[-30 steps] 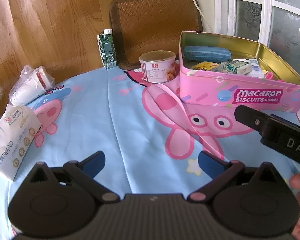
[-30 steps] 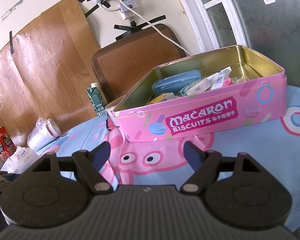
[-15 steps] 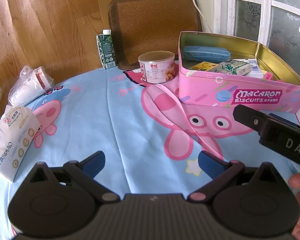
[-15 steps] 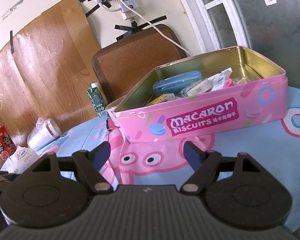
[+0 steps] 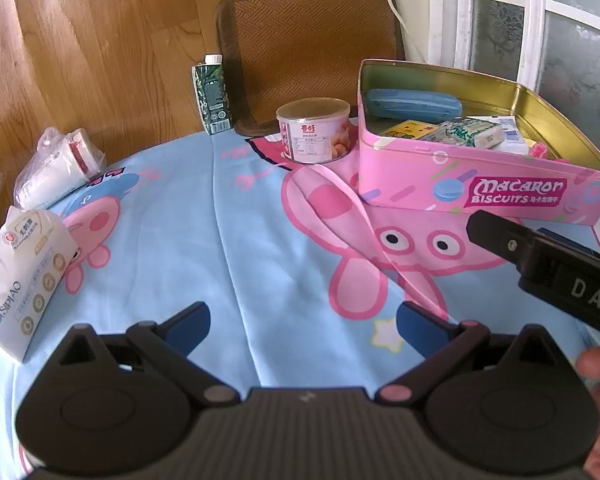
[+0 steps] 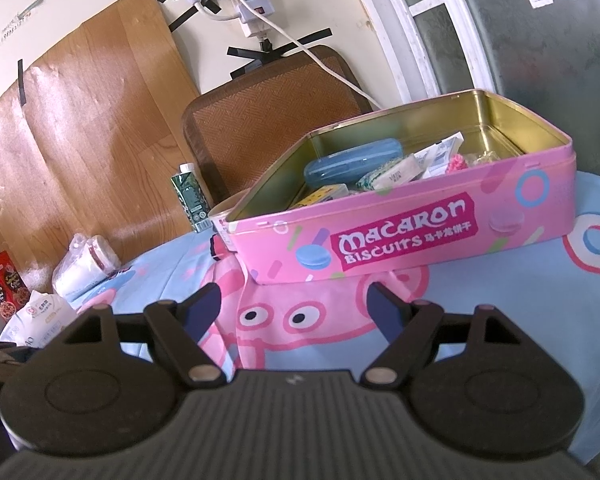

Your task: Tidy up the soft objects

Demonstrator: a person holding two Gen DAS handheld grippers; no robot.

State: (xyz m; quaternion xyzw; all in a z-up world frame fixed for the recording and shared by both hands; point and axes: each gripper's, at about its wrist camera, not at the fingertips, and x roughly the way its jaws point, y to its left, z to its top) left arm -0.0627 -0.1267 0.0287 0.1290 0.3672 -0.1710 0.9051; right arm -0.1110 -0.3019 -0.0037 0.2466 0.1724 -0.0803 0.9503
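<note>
Behind the pink tin's (image 6: 400, 236) front wall, half-hidden packets; left hand-held gripper (image 5: 302, 326) and right hand-held gripper (image 6: 296, 312) both wide open, empty.

Green carton (image 5: 213, 98) behind can (image 5: 313, 130); chair (image 5: 312, 40) beyond.

Bare tablecloth (image 5: 260, 248) ahead, pink tin (image 6: 400, 232) and can (image 5: 314, 130) beyond

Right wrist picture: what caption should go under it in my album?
Open right gripper faces an open pink metal biscuit tin on a blue cartoon-pig tablecloth.
</note>
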